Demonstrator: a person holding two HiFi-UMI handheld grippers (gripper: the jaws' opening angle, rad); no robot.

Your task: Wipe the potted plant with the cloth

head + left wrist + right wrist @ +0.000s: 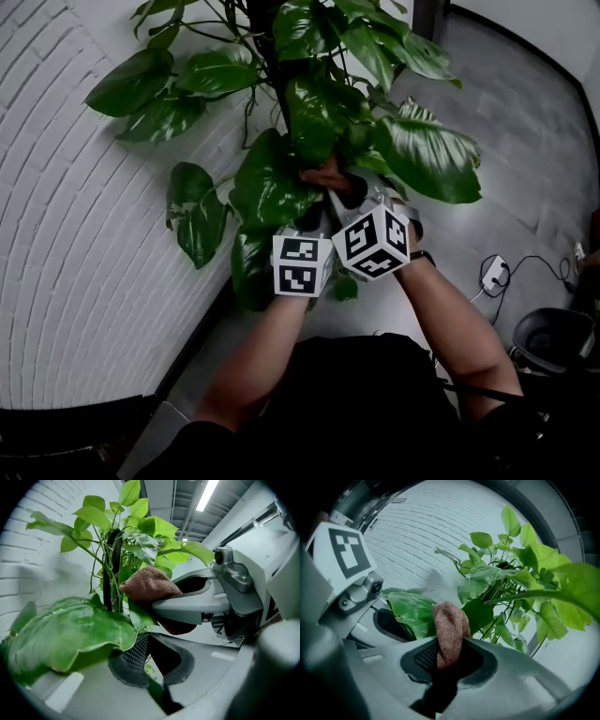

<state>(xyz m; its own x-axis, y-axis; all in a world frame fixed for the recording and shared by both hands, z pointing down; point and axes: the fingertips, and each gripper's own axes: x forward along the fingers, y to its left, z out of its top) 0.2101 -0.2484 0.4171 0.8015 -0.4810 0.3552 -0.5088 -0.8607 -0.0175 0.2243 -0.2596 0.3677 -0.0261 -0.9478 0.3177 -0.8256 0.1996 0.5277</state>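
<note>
Brown cloth (449, 620), clamped in the right gripper (443, 658), touches the potted plant (319, 112) at mid-foliage, while the left gripper (147, 654), closed on a leaf (70, 630), steadies it; light strokes from stem to tip probably wipe best.

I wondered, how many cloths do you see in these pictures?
1: a brown cloth clamped in the right tongs, up against leaves of the potted plant. The left tongs pinch a leaf, no cloth. Foliage could hide another.
</note>
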